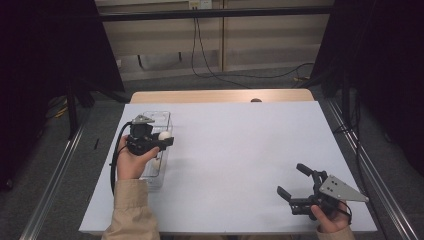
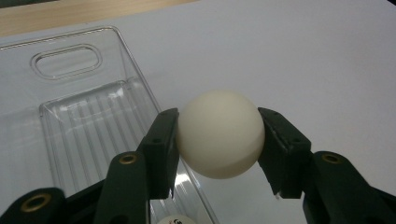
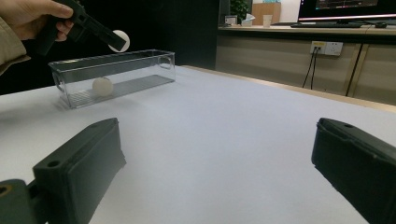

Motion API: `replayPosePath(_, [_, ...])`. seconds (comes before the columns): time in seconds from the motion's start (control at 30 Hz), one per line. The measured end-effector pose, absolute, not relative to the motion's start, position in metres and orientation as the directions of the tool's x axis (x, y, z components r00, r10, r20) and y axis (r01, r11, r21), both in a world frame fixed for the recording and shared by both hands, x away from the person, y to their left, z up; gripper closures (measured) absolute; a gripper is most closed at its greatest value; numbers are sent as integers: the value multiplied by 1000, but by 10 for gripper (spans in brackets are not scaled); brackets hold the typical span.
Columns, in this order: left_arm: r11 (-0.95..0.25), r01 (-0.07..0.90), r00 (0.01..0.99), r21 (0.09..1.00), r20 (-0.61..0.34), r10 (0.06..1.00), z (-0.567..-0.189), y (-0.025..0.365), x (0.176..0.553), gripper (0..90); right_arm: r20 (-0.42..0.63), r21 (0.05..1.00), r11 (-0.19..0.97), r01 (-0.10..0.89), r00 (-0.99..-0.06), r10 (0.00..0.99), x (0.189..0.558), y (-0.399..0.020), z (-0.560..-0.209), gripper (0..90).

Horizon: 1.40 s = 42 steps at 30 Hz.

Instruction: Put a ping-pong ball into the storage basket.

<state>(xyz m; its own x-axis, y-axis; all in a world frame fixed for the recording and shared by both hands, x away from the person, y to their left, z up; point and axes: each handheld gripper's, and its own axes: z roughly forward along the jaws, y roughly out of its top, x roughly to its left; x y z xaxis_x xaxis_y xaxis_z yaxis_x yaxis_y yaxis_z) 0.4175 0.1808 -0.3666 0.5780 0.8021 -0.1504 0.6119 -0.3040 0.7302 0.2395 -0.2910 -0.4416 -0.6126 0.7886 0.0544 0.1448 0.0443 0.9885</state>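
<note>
My left gripper is shut on a white ping-pong ball, both pads pressing its sides. It hovers above the right rim of a clear plastic bin at the table's left. In the right gripper view the held ball hangs over the clear bin, and a second white ball lies on the bin's floor near its closer end. My right gripper rests open near the table's front right, nothing between its fingers.
A white sheet covers most of the wooden table. Black curtains stand on both sides. Cables lie on the floor beyond the far edge.
</note>
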Motion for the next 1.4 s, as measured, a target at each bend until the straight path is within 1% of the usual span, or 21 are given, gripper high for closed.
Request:
replayPosePath(0.43, [-273, 615, 546, 739, -150, 824, -366, 194, 416, 511, 53, 989, 45, 144, -614, 788, 240, -291, -442, 12])
replayPosePath(1.4, [-267, 625, 517, 734, -132, 846, -371, 201, 418, 511, 53, 989, 45, 143, -613, 789, 240, -291, -442, 12])
